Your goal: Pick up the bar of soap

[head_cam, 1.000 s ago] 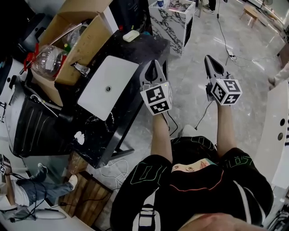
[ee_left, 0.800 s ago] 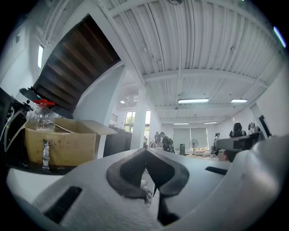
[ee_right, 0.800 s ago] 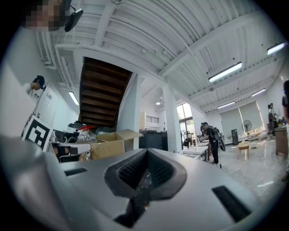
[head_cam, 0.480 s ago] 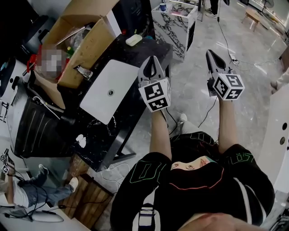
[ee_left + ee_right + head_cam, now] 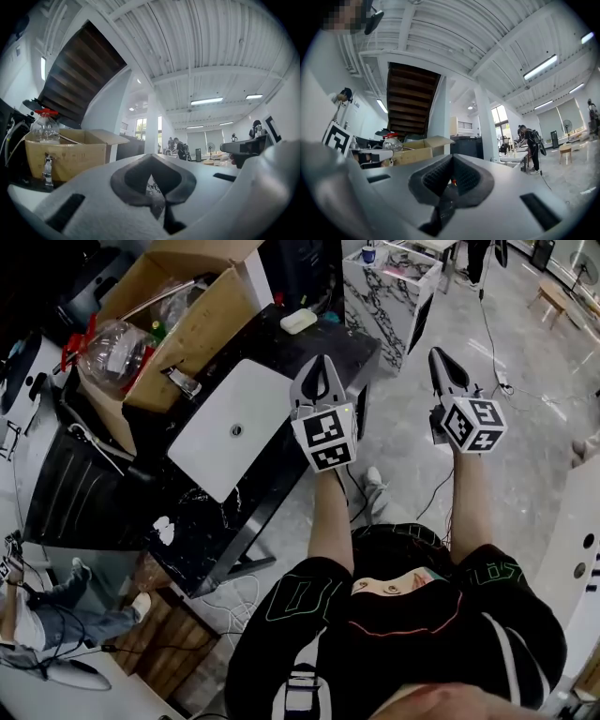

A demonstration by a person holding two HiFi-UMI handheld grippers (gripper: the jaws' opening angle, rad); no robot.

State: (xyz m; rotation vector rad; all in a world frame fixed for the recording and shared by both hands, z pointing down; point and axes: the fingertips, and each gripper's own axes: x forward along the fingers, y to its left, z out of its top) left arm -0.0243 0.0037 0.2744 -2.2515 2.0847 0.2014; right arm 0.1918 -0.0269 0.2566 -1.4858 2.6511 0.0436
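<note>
Where the head view looks steeply down: bar of soap (image 5: pixel 298 321), pale, lying at the far end of the dark marble table (image 5: pixel 202 521), long axis running about 8 to 2 o'clock. Left gripper (image 5: pixel 320 362), jaws pressed together on nothing, has the soap near, at its 11 o'clock. Right gripper (image 5: pixel 438 353), likewise closed and empty, has it well apart, toward 10 o'clock. The left is judged the nearer. Left gripper view: pads meeting, cardboard box (image 5: pixel 65 150) at 9 o'clock, soap not seen. Right gripper view: pads meeting, the same box (image 5: pixel 417 152) at 9 o'clock, soap not seen.
</note>
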